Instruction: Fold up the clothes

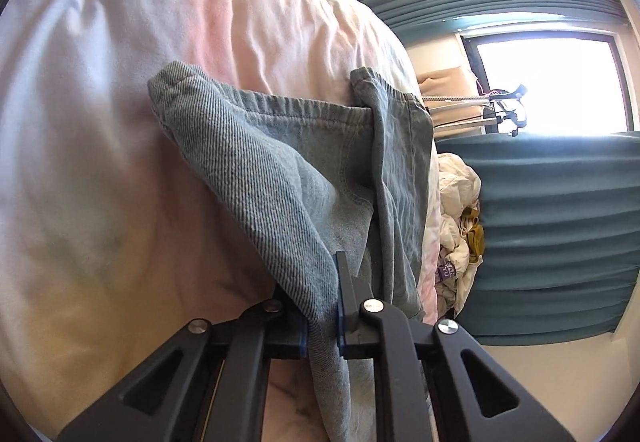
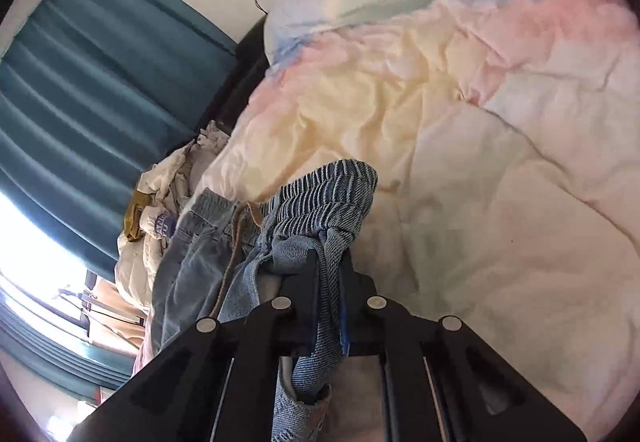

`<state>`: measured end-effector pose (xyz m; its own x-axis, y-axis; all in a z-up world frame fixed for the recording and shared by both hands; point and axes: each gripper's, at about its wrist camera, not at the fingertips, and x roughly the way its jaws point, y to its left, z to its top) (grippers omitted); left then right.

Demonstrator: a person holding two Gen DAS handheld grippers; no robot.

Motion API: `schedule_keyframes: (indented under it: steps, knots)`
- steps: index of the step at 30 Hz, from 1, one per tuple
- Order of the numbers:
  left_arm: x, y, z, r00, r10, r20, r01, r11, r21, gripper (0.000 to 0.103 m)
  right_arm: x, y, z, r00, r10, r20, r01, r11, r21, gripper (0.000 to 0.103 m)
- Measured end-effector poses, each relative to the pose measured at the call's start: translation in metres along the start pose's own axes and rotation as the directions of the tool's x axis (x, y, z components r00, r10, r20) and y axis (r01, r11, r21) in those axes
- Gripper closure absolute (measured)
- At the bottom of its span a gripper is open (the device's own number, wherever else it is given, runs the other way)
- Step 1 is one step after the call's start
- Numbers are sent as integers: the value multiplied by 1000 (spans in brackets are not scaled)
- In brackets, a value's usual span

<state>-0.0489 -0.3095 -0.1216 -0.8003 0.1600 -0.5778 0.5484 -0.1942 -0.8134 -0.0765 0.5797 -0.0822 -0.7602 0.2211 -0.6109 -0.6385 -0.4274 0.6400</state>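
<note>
I've got the denim shorts (image 1: 280, 162) pinched in both grippers, held up just above the bed (image 2: 500, 202) w/ its pastel duvet. Left gripper (image 1: 323, 326): jaws clamped on a fold of denim near a hem, cloth running up from there toward 12 o'clock, so the elastic waistband (image 1: 304, 104) stretches flat across the left wrist view. I judge that's to keep the piece spread, not bunched.

Right gripper (image 2: 329, 306): jaws clamped on a thick gathered wad at the waistband end; the ribbed elastic bulges out at 12 o'clock, and the drawstring (image 2: 236, 242) hangs at approx 10 o'clock. Grip there takes several layers at once, prob. to carry one side over.

Two corners held = I control the fabric's span; one-point hold would let it droop and twist.

Can't tell which fold stage this is – shorts partly doubled, not yet a neat packet. Laundry pile (image 2: 160, 202) sits at 9 o'clock in the right wrist view, at the bed edge by the teal curtain (image 2: 100, 62), well apart from my working patch.
</note>
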Motion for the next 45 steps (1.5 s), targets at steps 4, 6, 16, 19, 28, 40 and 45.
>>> schedule_keyframes:
  steps: [4, 6, 16, 19, 28, 40, 45]
  knots:
    - [-4, -2, 1, 1000, 9, 24, -9, 1000, -5, 94, -34, 11, 2, 995, -20, 94, 24, 999, -34, 98]
    - [-5, -8, 2, 999, 18, 38, -18, 1000, 9, 94, -41, 11, 3, 993, -34, 110, 39, 998, -42, 98]
    - [4, -74, 21, 992, 73, 103, -87, 988, 129, 95, -19, 32, 16, 1000, -13, 28, 14, 999, -43, 98]
    - [25, -117, 38, 990, 98, 103, -116, 977, 180, 95, -9, 71, 29, 1000, 10, 28, -7, 994, -106, 98]
    - [138, -221, 74, 973, 200, 112, -225, 924, 309, 95, 67, 173, 64, 999, 39, 24, -35, 991, -132, 98]
    - [316, -252, 90, 888, 423, 180, -459, 801, 385, 95, 248, 234, 39, 992, -121, 35, 126, 939, -321, 97]
    - [329, -254, 96, 875, 451, 178, -483, 784, 389, 95, 281, 227, 29, 989, -147, 18, 144, 925, -352, 94]
